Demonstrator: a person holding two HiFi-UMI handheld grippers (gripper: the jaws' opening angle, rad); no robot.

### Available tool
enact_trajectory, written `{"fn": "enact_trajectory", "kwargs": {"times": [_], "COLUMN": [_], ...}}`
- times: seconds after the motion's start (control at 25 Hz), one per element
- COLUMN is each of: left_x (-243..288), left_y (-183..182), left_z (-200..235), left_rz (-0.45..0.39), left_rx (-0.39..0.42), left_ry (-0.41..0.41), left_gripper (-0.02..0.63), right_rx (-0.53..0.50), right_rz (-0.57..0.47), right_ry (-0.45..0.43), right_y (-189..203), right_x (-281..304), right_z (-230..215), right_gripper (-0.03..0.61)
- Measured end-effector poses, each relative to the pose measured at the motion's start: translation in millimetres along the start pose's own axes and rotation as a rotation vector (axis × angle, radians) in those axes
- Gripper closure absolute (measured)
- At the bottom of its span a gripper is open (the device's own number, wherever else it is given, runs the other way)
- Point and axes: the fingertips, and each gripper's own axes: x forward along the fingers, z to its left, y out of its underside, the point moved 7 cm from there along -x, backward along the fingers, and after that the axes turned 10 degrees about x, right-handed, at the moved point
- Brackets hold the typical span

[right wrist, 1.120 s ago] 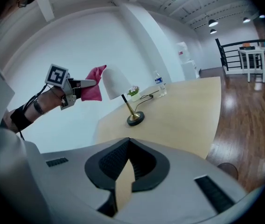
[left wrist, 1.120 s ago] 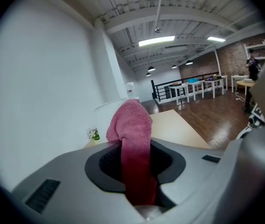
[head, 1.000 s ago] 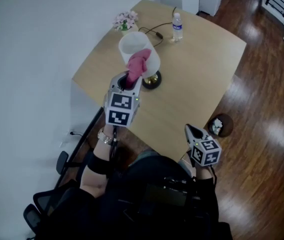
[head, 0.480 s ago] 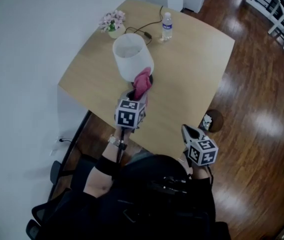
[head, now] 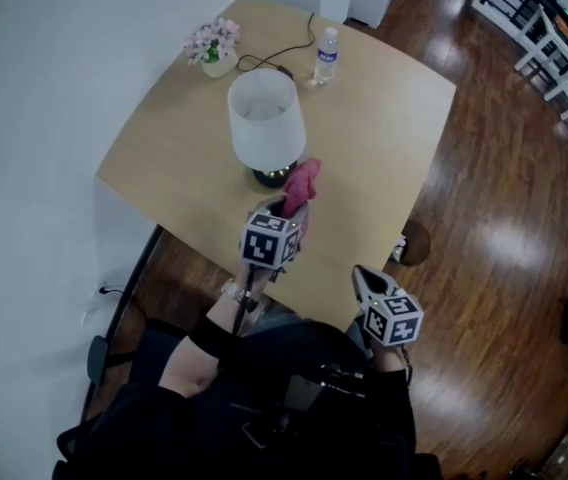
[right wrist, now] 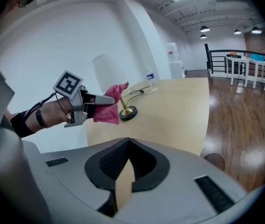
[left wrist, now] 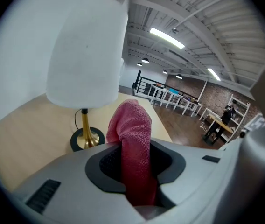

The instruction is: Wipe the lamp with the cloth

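A table lamp with a white shade (head: 266, 118) and a brass stem on a dark round base (head: 273, 176) stands on the wooden table (head: 384, 138). My left gripper (head: 295, 208) is shut on a pink cloth (head: 301, 184), which sticks out past its jaws just right of the lamp base and below the shade. In the left gripper view the cloth (left wrist: 135, 143) stands up between the jaws, with the shade (left wrist: 86, 55) close above left. The right gripper (head: 365, 277) hangs shut and empty off the table's near edge. From the right gripper view I see the left gripper (right wrist: 93, 100) with the cloth (right wrist: 108, 107).
A water bottle (head: 325, 54), a small pot of pink flowers (head: 211, 47) and the lamp's cable (head: 276, 65) lie at the table's far side. A white wall runs along the left. A small round thing (head: 415, 240) sits on the wooden floor at the right.
The left gripper has come down with the cloth from the lamp shade's side to beside the base. The right gripper has barely moved.
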Motion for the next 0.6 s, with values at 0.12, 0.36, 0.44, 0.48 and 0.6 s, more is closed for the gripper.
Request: {"fn": "enact_trajectory", "kwargs": {"times": [0.12,0.36,0.44,0.48,0.6], "left_x": [-27.7,-56.4,-48.9,-44.3,-32.4], "left_y": [-45.6,-132.4,-140.9,-141.2,-136.3], "left_z": [-6.0,2.5,6.1,7.2,5.6], "left_rz": [-0.142,-0.331,-0.358,-0.37,-0.402], "left_rx": [-0.053,-0.219,-0.303,-0.355,-0.462], "left_ry": [-0.017,-0.075,-0.084,-0.087,-0.112], "left_gripper": [0.497,0.497,0.497,0.497,0.497], "right_rx": [-0.006,-0.027,-0.036,-0.041,-0.045], "right_rz": [-0.011,-0.041,-0.036,-0.029,-0.005], "right_ry": [-0.009,-0.068,-0.088,-0.096,-0.115], "right_y": [-8.2,-38.8,-45.3,-46.8,-49.5], "right_x": [-2.7,-12.5,-12.6,-12.9,-12.3], "right_z": [-9.0,-26.7,-33.2,-36.4,-48.4], "right_gripper": [0.569,0.569,0.569,0.569,0.569]}}
